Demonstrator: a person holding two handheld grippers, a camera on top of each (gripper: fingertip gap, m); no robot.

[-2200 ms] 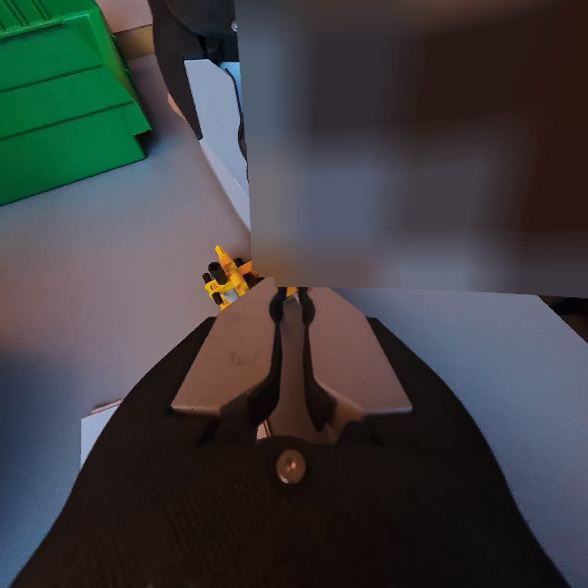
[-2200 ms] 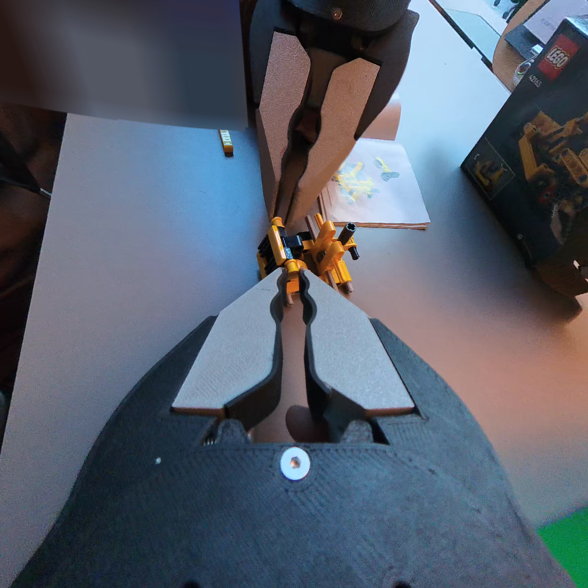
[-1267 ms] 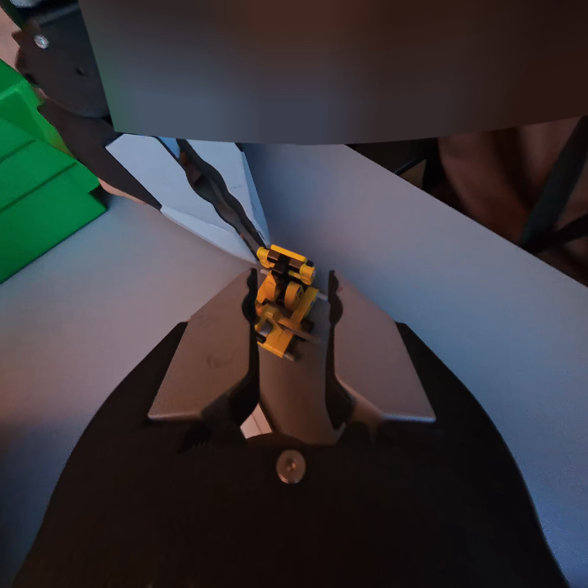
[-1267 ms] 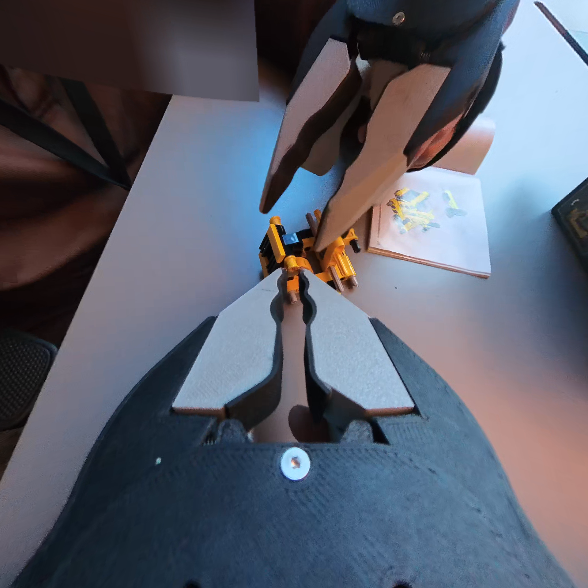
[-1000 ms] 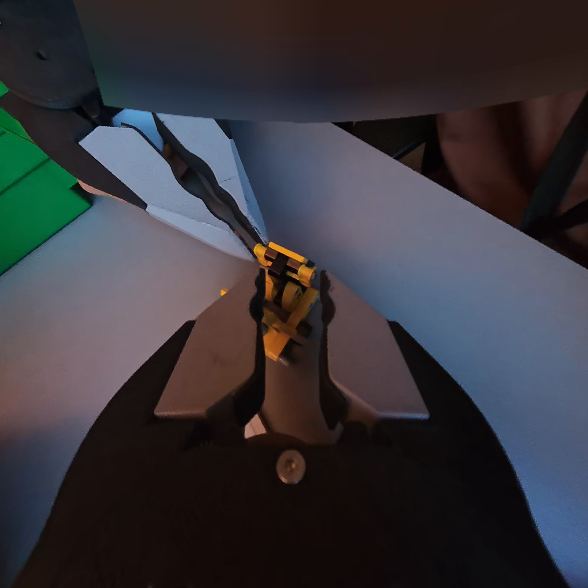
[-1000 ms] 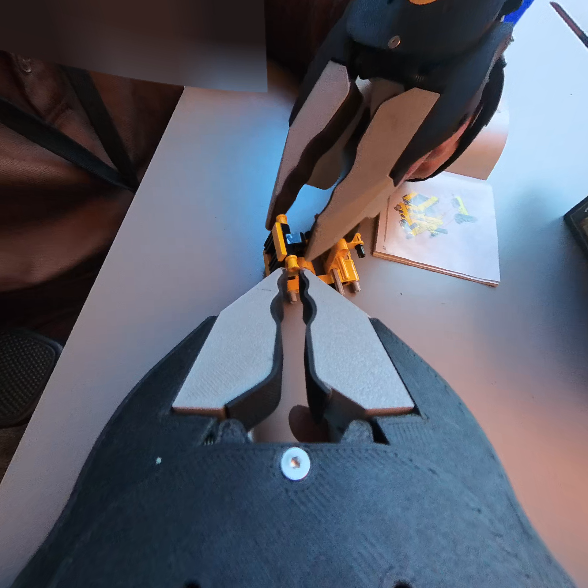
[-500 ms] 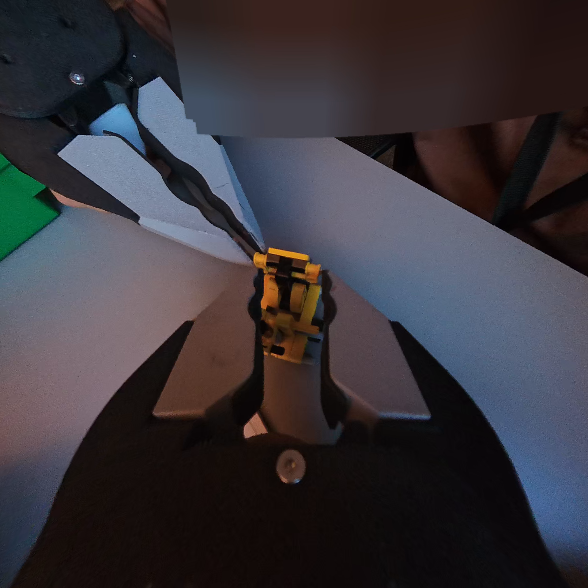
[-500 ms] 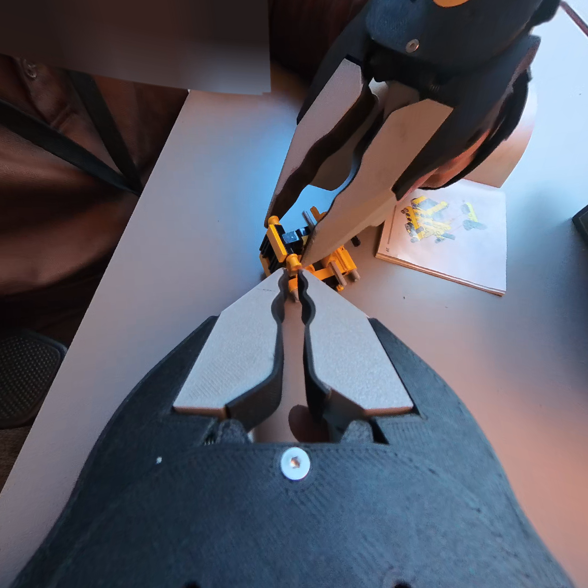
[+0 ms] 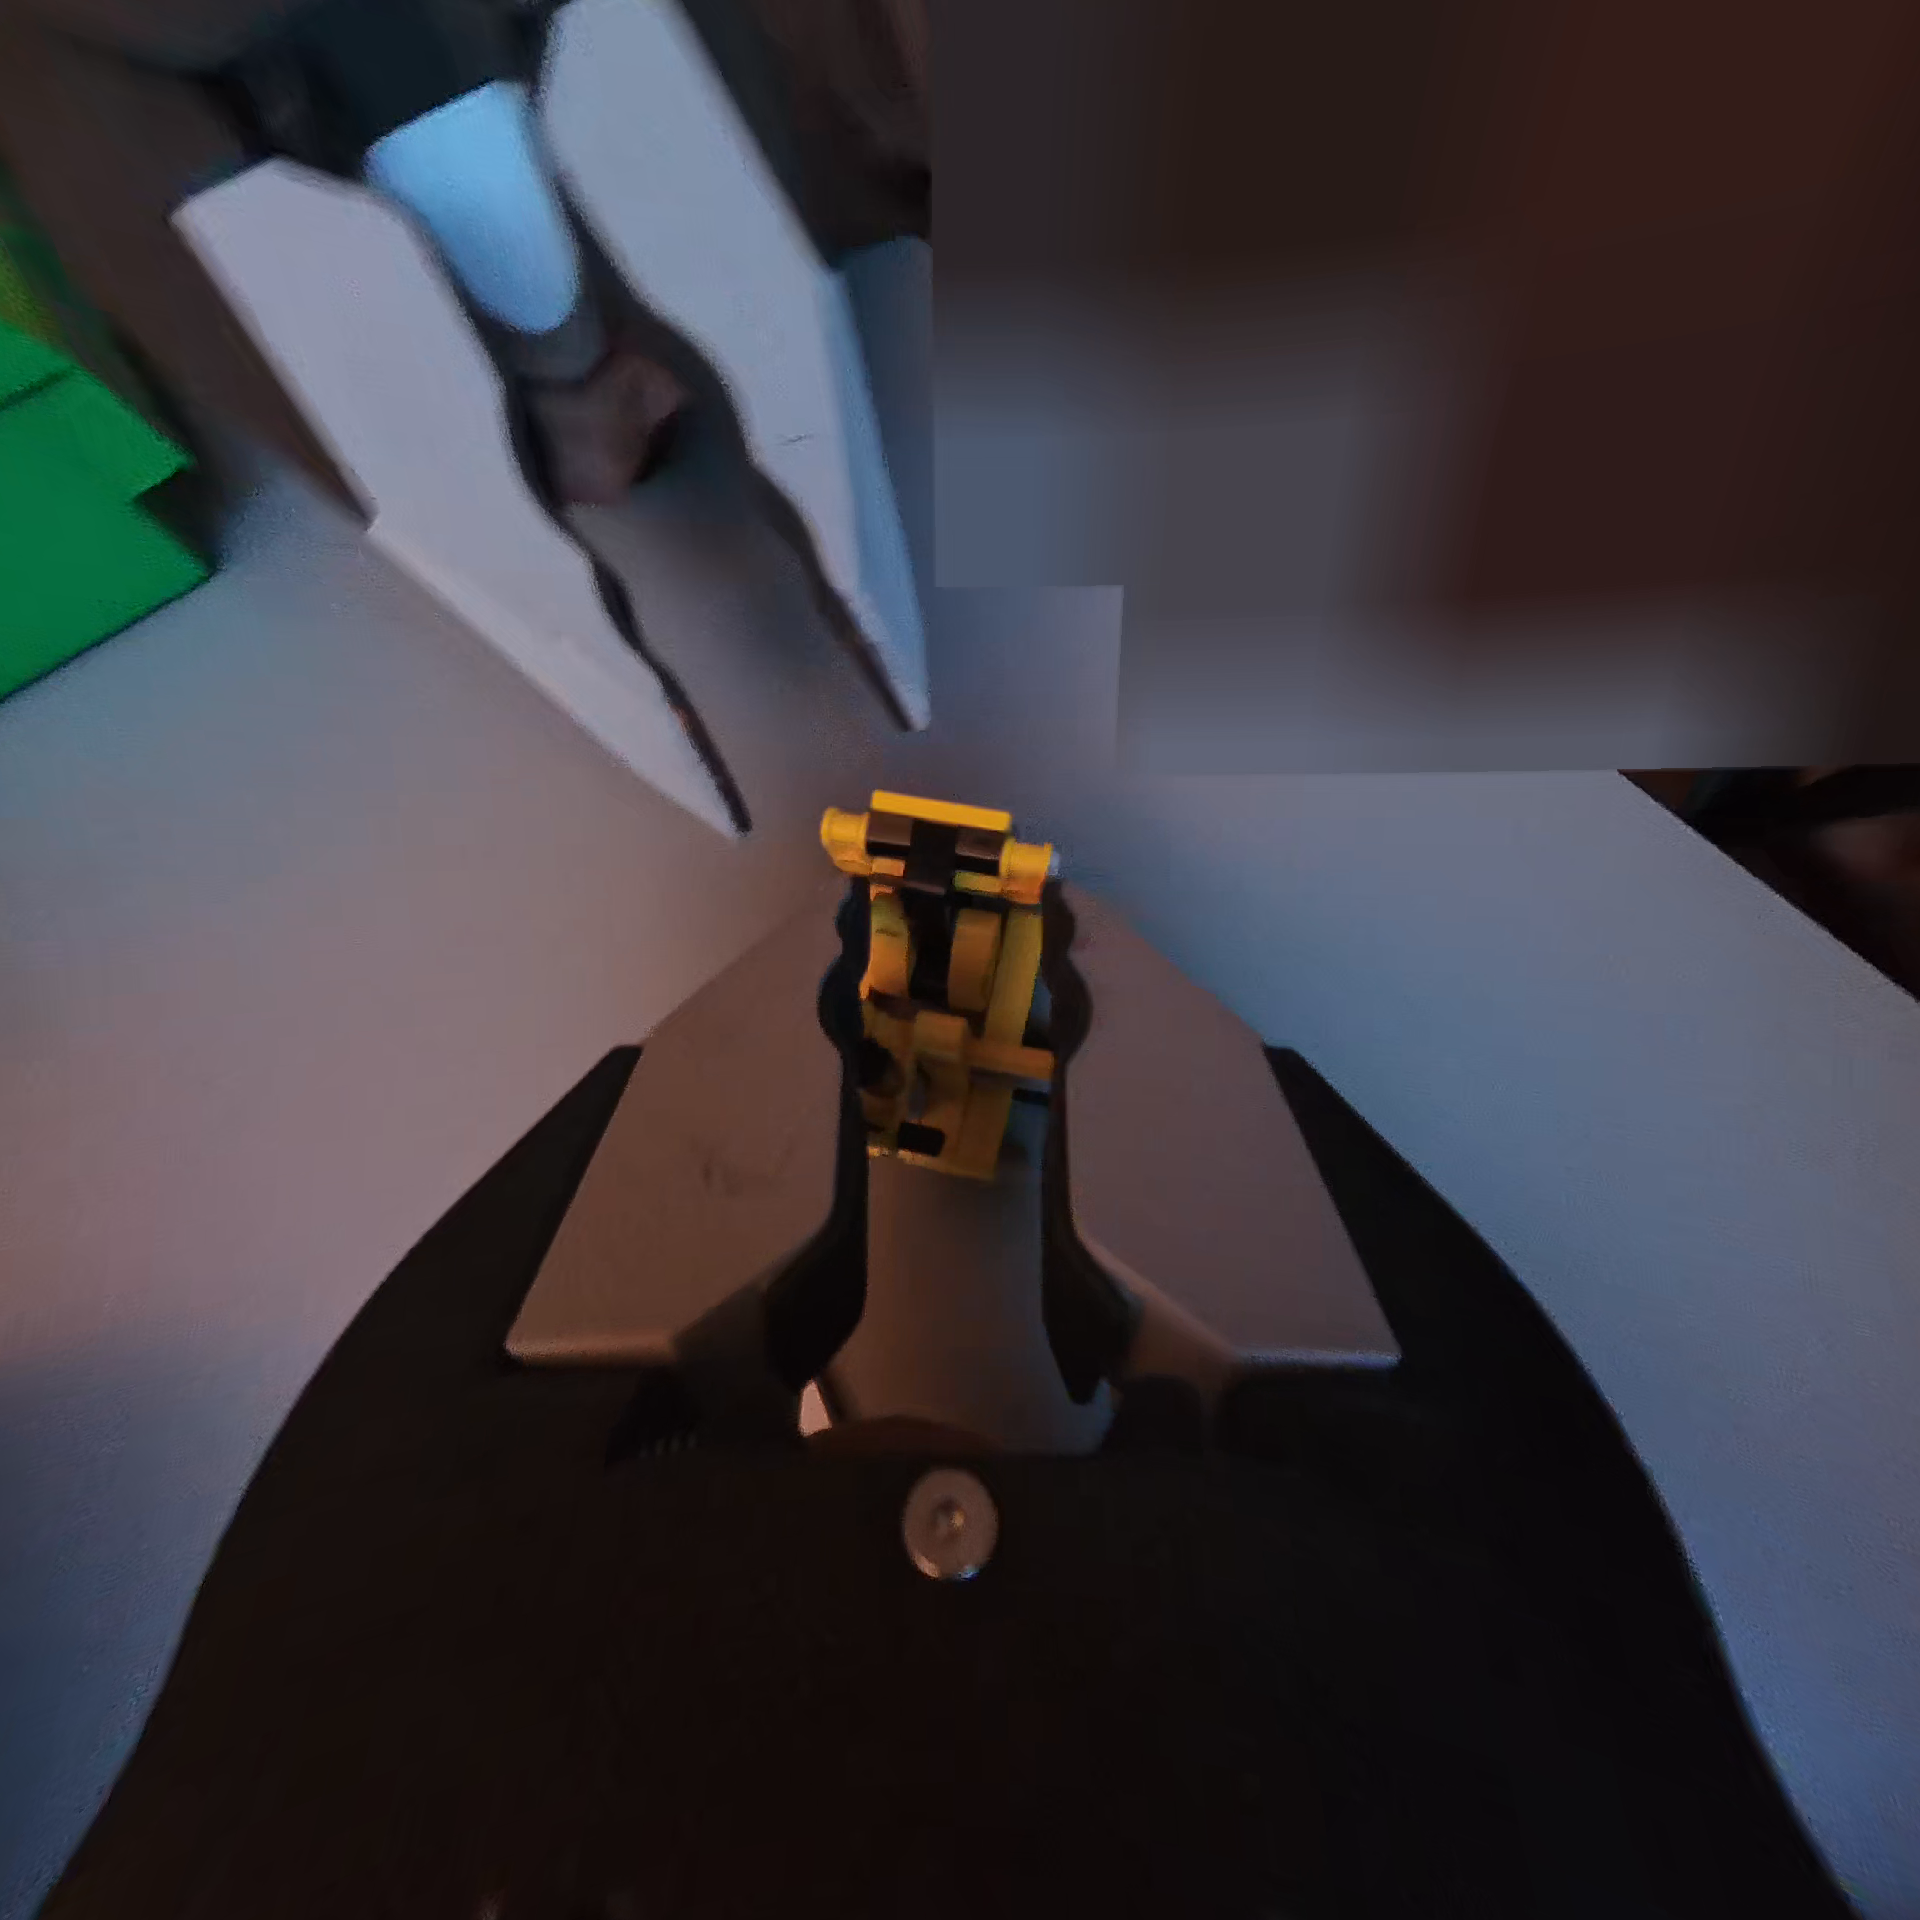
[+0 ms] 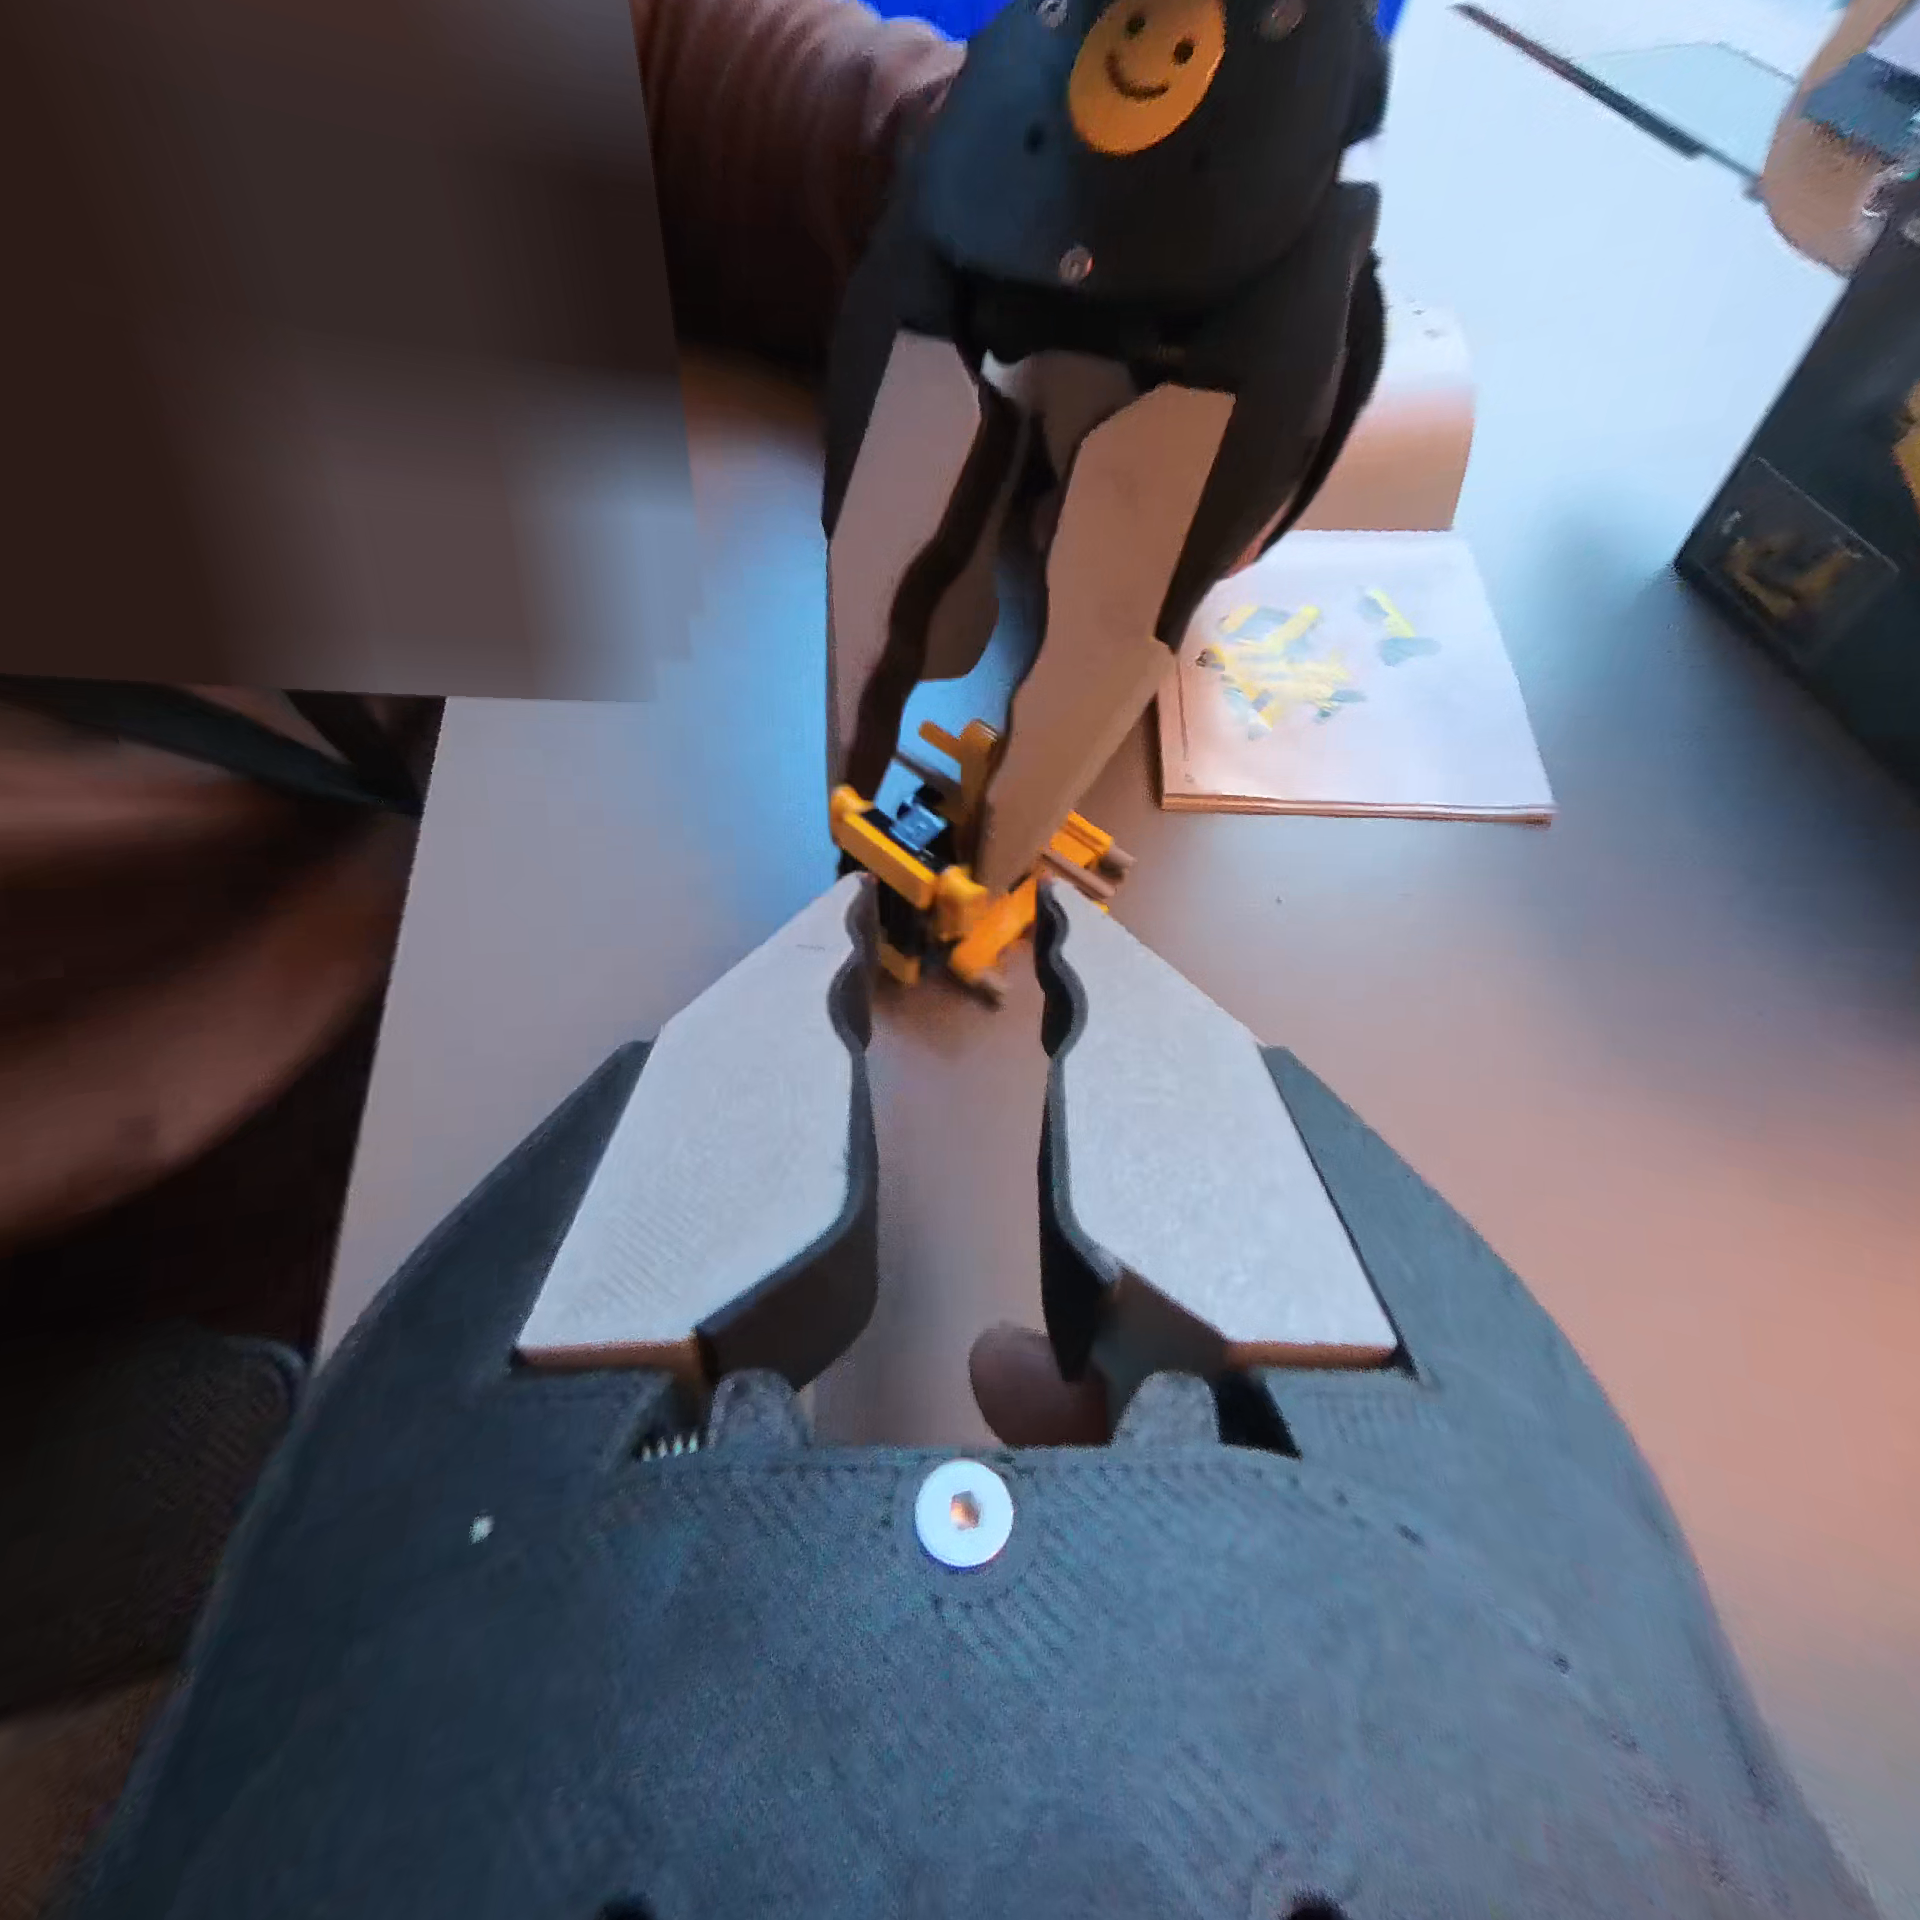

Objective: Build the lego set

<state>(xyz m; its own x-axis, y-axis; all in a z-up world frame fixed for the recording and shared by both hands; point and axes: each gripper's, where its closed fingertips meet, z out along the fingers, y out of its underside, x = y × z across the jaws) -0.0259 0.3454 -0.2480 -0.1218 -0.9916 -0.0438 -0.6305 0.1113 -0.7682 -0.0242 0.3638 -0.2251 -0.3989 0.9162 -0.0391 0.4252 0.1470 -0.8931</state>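
Note:
A small yellow and black lego assembly (image 9: pixel 940 997) sits just above the grey table. My left gripper (image 9: pixel 951 925) is shut on it, one finger on each side. In the right wrist view the left gripper (image 10: pixel 925 821) comes down from above and clamps the assembly (image 10: pixel 966 914). My right gripper (image 10: pixel 951 899) is open, its tips on either side of the assembly's near end, not gripping it. In the left wrist view the right gripper (image 9: pixel 826 769) shows at upper left, jaws apart, just short of the assembly.
An instruction booklet (image 10: pixel 1351 686) lies on the table (image 10: pixel 1507 1091) to the right behind the assembly. A dark lego box (image 10: pixel 1818 582) stands at far right. A green bin (image 9: pixel 73 520) is at the left. The table edge and a seated person are close behind. My two grippers' fingertips are within a few centimetres of each other.
My right gripper was shut on a thin pin at the assembly's end; it has opened and let go. My left gripper widened and took the assembly between its fingers.

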